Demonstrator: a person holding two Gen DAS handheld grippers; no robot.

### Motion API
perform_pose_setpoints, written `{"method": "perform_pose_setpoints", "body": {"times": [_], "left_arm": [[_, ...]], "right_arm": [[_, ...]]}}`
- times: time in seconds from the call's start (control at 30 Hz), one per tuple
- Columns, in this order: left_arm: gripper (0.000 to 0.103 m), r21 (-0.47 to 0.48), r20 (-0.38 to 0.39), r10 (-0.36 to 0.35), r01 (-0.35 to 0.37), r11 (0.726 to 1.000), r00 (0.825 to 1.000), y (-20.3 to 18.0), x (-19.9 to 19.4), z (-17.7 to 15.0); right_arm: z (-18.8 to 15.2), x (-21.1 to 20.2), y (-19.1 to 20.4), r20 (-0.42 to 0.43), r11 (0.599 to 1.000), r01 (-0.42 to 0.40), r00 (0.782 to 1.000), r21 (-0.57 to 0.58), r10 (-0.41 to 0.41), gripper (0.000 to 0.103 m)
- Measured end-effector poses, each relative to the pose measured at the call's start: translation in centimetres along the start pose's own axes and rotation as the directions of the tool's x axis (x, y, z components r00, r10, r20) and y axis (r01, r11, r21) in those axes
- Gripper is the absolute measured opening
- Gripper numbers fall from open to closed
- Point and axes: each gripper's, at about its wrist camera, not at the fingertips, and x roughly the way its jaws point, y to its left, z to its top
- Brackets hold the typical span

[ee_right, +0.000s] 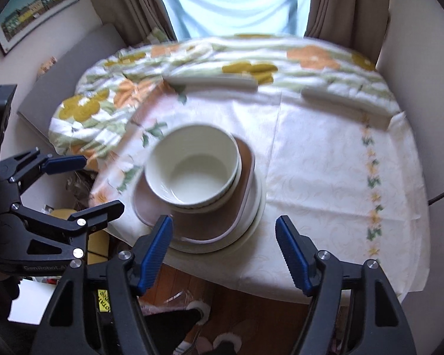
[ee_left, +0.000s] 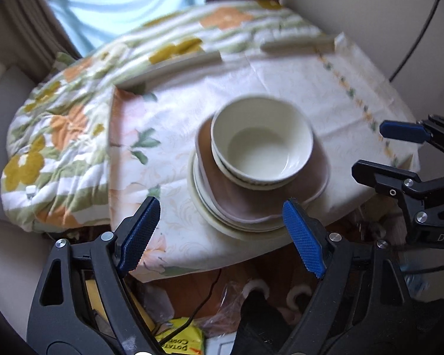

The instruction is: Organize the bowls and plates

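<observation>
My left fingers point(ee_left: 222, 233) stand wide apart with nothing between their blue pads, and my right fingers point(ee_right: 226, 254) are spread nearly as wide, also holding nothing. Both pairs hang above the near edge of the table point(ee_right: 325, 177), tilted steeply down toward it, clear of the crockery.

The stack sits on the floral cloth near that edge, just beyond my fingertips. At the bottom are round cream plates point(ee_left: 204, 207), nested one in another; I cannot count them for certain. On them lies a brown plate point(ee_left: 310, 183) with rounded corners and a pale rim. It is oblong, and in the left view its long axis runs from the upper left toward the lower right, one corner reaching past the round plates toward my right fingers point(ee_left: 379, 153). On top stands a cream bowl point(ee_left: 262, 145), upright, mouth up, empty inside. A second rim with a dark band shows just beneath it, so it seems to sit inside another bowl point(ee_left: 251, 182). The bowls rest toward the far left part of the brown plate, not in its centre.

Past the table lies a quilt point(ee_left: 59, 136) with orange and mustard flowers, and behind it a window point(ee_right: 231, 0) between brown curtains point(ee_right: 340, 6).
</observation>
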Motion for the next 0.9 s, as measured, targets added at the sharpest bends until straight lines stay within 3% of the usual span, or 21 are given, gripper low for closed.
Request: {"method": "perform_pose_setpoints", "body": {"times": [0.07,0.13,0.17,0.27,0.37,0.43,0.5,0.63,0.8,0.9], "left_arm": [[0.084,-0.056,0.089,0.023,-0.018,0.998,0.996,-0.3,-3.7,-0.2],[0.085,-0.123,0.201,0.056,-0.032,0.992,0.978,-0.6,-7.7,-0.6],[0.086,-0.148,0.254,0.07,-0.033,0.988,0.965,-0.8,-9.6,-0.9],[0.103,-0.2,0.412,0.134,-0.054,0.978,0.901,-2.2,-15.0,-1.9],[0.103,-0.204,0.528,0.206,-0.113,0.972,0.824,-4.0,-18.9,-2.8],[0.103,-0.219,0.559,0.249,-0.149,0.964,0.791,-5.1,-20.6,-3.3],[0.103,-0.221,0.579,0.246,-0.141,0.965,0.777,-5.7,-21.6,-3.6],[0.103,-0.234,0.598,0.241,-0.122,0.965,0.764,-6.4,-22.6,-4.3],[0.103,-0.25,0.588,0.223,-0.088,0.964,0.777,-6.7,-22.1,-4.7],[0.103,-0.246,0.588,0.233,-0.103,0.964,0.775,-7.1,-21.9,-4.5]], "right_arm": [[0.0,-3.4,0.0,0.075,1.0,0.021,0.997,0.001,-0.021,0.068],[-0.2,-7.5,-0.2,0.171,0.998,0.054,0.984,0.02,-0.057,0.073],[-0.4,-9.3,-0.3,0.216,0.997,0.074,0.973,0.036,-0.08,0.086],[-1.3,-14.0,-0.6,0.323,0.991,0.104,0.938,0.084,-0.126,0.102],[-2.0,-17.3,-0.6,0.402,0.984,0.134,0.9,0.115,-0.17,0.103],[-2.9,-19.1,-0.3,0.459,0.978,0.166,0.864,0.128,-0.207,0.103],[-3.3,-20.1,0.1,0.481,0.969,0.21,0.842,0.128,-0.245,0.102],[-4.1,-20.8,0.2,0.497,0.965,0.229,0.827,0.13,-0.264,0.102],[-4.7,-21.2,-0.3,0.503,0.959,0.244,0.817,0.142,-0.282,0.102],[-4.8,-21.4,-0.6,0.507,0.958,0.245,0.813,0.151,-0.288,0.102]]}}
